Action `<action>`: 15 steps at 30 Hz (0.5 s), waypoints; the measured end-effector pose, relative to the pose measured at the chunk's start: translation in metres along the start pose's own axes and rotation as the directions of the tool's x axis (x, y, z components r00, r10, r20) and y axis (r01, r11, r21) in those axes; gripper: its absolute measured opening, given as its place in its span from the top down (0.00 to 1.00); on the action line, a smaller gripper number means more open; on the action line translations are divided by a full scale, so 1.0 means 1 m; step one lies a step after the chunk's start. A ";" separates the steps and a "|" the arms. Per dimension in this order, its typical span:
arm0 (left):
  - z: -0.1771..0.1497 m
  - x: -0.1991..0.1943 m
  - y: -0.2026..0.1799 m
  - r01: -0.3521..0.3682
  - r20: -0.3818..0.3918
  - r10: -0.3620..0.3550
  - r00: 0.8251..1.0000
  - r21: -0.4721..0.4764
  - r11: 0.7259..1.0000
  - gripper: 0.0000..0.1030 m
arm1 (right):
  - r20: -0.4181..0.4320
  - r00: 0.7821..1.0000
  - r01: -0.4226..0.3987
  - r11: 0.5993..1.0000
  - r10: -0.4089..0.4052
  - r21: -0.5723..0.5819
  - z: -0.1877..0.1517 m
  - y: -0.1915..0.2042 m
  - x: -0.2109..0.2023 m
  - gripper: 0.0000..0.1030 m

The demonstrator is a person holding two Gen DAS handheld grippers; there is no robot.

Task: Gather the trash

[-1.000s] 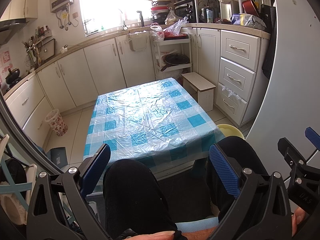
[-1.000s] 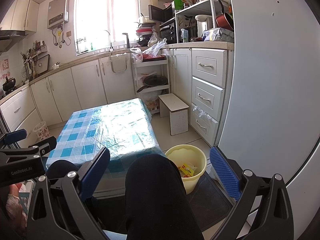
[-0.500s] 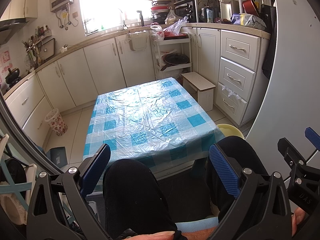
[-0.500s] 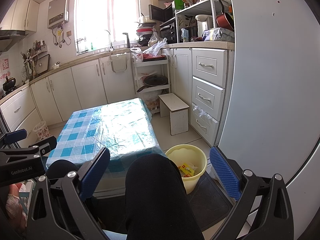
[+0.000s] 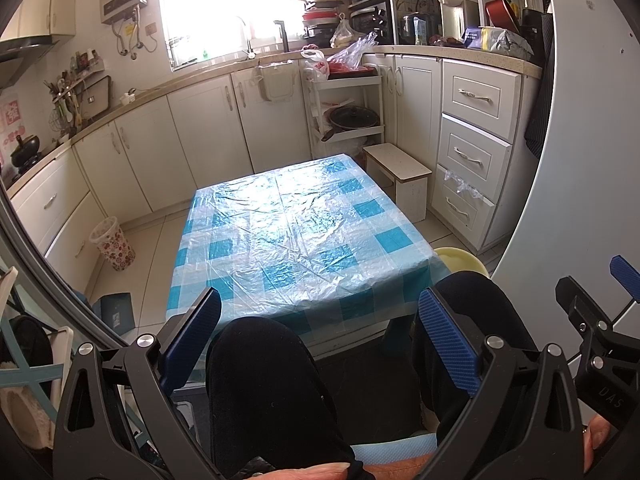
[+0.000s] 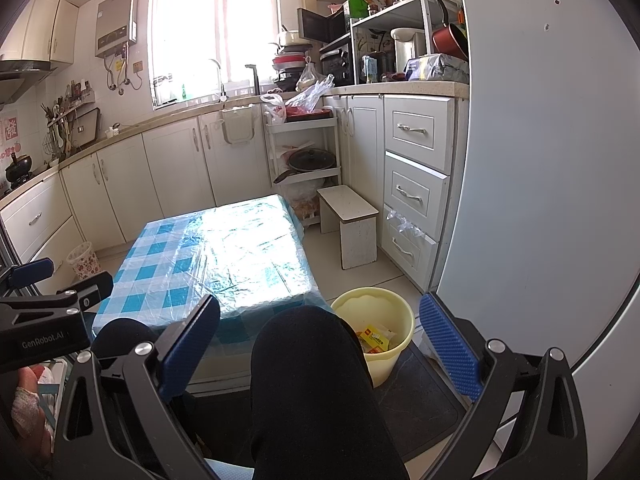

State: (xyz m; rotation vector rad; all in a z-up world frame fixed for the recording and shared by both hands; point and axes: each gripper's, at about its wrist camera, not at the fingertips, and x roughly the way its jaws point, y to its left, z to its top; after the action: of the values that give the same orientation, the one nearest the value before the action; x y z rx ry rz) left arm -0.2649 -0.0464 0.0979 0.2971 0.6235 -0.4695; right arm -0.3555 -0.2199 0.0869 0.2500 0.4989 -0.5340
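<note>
A yellow bucket stands on the floor right of the low table, with yellow and red wrappers inside; only its rim shows in the left wrist view. The table carries a blue-and-white checked plastic cloth with nothing on it. My left gripper is open above the person's knees in black trousers, short of the table's near edge. My right gripper is open too, held over one knee, with the bucket just beyond it. Neither holds anything.
A white stool stands past the bucket beside a drawer unit. A fridge door fills the right. A small patterned waste basket sits on the floor at left by the cabinets. A dark mat lies under the bucket.
</note>
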 end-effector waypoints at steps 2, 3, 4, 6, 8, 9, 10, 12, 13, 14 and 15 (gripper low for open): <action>0.000 0.000 0.000 0.000 0.000 0.000 1.000 -0.001 1.000 0.07 | -0.001 1.000 0.000 1.000 0.000 -0.001 -0.002 0.000 0.000 0.07; 0.000 0.000 0.000 0.000 0.000 0.000 1.000 -0.001 1.000 0.07 | -0.002 1.000 -0.001 1.000 0.001 -0.001 -0.003 0.001 0.000 0.07; 0.000 0.000 0.000 0.000 0.000 0.000 1.000 -0.001 1.000 0.07 | -0.002 1.000 -0.001 1.000 0.001 -0.002 -0.003 0.002 0.001 0.07; 0.000 0.000 0.001 0.000 0.000 0.000 1.000 0.000 1.000 0.07 | -0.002 1.000 -0.001 1.000 0.001 -0.002 -0.003 0.002 0.001 0.07; 0.000 0.000 0.001 0.000 0.001 0.000 1.000 0.000 1.000 0.07 | -0.002 1.000 -0.001 1.000 0.001 -0.002 -0.003 0.002 0.001 0.07; 0.000 0.000 0.001 0.000 0.001 0.000 1.000 0.000 1.000 0.07 | -0.002 1.000 -0.001 1.000 0.001 -0.002 -0.003 0.002 0.001 0.07; 0.000 0.000 0.001 0.000 0.000 0.000 1.000 0.000 1.000 0.07 | -0.002 1.000 -0.001 1.000 0.001 -0.002 -0.003 0.002 0.001 0.07; 0.000 0.000 0.001 0.000 0.000 0.000 1.000 -0.001 1.000 0.07 | -0.002 1.000 -0.001 1.000 0.001 -0.001 -0.003 0.002 0.001 0.07; 0.000 0.000 0.001 0.000 0.000 0.000 1.000 0.000 1.000 0.07 | -0.002 1.000 -0.001 1.000 0.001 -0.001 -0.003 0.002 0.001 0.07; 0.000 0.000 0.001 0.000 0.000 0.000 1.000 -0.001 1.000 0.07 | -0.003 1.000 -0.001 1.000 0.001 -0.002 -0.003 0.001 0.001 0.07; 0.000 0.000 0.001 0.000 0.000 0.000 1.000 -0.001 1.000 0.07 | -0.003 1.000 -0.001 1.000 0.001 -0.002 -0.003 0.001 0.001 0.07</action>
State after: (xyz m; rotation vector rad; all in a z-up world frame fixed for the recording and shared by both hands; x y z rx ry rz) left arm -0.2645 -0.0454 0.0980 0.2961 0.6238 -0.4696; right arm -0.3551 -0.2180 0.0840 0.2494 0.5019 -0.5321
